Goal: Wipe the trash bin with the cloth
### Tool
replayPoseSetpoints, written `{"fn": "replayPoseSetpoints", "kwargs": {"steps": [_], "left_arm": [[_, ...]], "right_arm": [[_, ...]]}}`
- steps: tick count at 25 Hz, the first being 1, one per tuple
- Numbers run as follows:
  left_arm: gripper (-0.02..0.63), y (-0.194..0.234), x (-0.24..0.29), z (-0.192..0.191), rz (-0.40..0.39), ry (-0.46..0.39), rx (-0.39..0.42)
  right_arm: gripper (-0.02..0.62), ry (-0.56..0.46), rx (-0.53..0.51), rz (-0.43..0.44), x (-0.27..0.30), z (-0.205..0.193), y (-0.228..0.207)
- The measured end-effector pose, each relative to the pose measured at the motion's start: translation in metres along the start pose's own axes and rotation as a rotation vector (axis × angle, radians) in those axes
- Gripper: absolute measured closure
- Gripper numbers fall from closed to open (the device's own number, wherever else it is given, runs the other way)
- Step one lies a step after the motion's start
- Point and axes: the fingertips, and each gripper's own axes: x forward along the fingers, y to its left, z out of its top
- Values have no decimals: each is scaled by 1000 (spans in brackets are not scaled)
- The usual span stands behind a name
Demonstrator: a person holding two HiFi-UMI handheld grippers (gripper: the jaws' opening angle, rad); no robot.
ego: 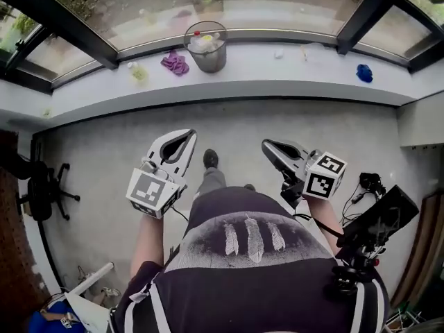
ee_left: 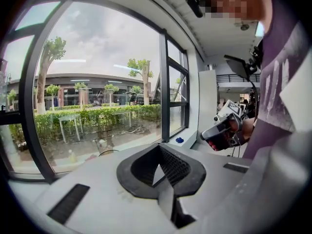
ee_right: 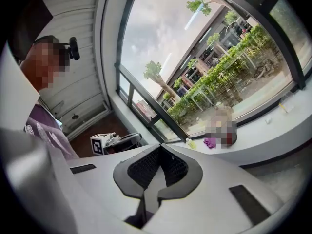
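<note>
The trash bin (ego: 206, 47) is a see-through grey pail with bottles inside, standing on the white window sill (ego: 277, 71) far ahead of me. A crumpled purple cloth (ego: 175, 63) lies on the sill just left of it. In the right gripper view the cloth (ee_right: 210, 142) lies next to the mosaic-covered bin (ee_right: 223, 130). My left gripper (ego: 184, 137) and right gripper (ego: 268, 146) are held out over the floor, well short of the sill. Both are shut with nothing between the jaws, as the left gripper view (ee_left: 159, 152) and the right gripper view (ee_right: 159, 154) show.
A yellow-green object (ego: 139, 71) lies on the sill left of the cloth and a blue cloth (ego: 364, 73) at its far right. An office chair (ego: 45, 189) stands at the left; a stand with a screen (ego: 380, 222) at the right. Grey floor (ego: 104, 151) lies between me and the sill.
</note>
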Motion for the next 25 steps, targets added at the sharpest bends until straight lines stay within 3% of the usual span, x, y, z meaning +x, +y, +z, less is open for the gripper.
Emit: {"fn": "replayPoseSetpoints", "kwargs": {"steps": [6, 15, 25], "left_arm": [[612, 75, 16, -2, -38, -35, -18], [612, 196, 36, 11, -101, -79, 65], [612, 237, 63, 3, -70, -95, -41]], "right_arm": [[605, 28, -54, -55, 75, 33, -9], [605, 89, -67, -62, 197, 55, -7], [605, 175, -47, -34, 246, 71, -38]]}}
